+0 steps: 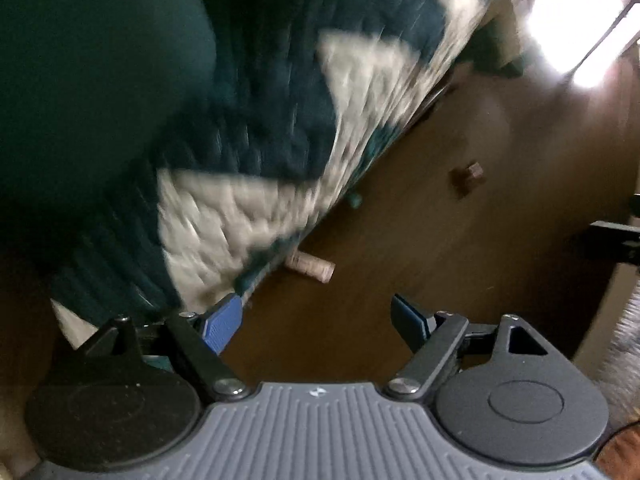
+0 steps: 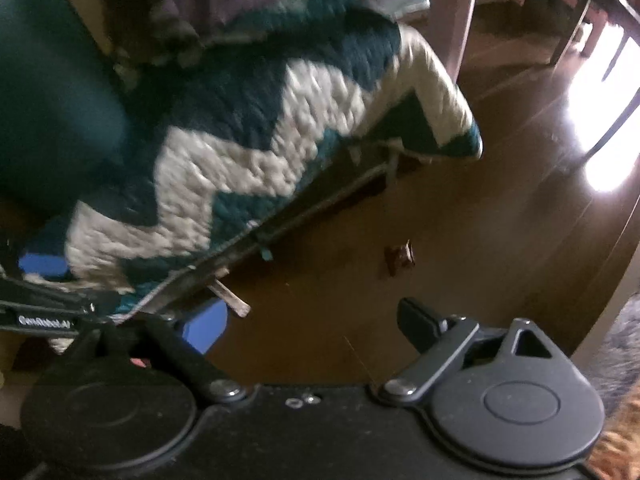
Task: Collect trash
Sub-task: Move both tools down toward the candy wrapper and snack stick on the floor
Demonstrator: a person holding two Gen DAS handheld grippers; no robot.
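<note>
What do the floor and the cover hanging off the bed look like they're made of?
The floor looks like polished brown wood or laminate: it mirrors the window glare. The cover looks like quilted fabric, matte, with puffy stitched panels in a teal and white zigzag; motion blur leaves the fibre unclear.

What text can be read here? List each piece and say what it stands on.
"GenRobot.AI", partly blurred, so the reading is uncertain: white letters on the black bar of the left gripper at the left edge of the right wrist view.
Small white logo mark on the left gripper's grey ribbed body: a sign, not letters.
Tan wrapper beside the quilt: print too blurred to read.
</note>
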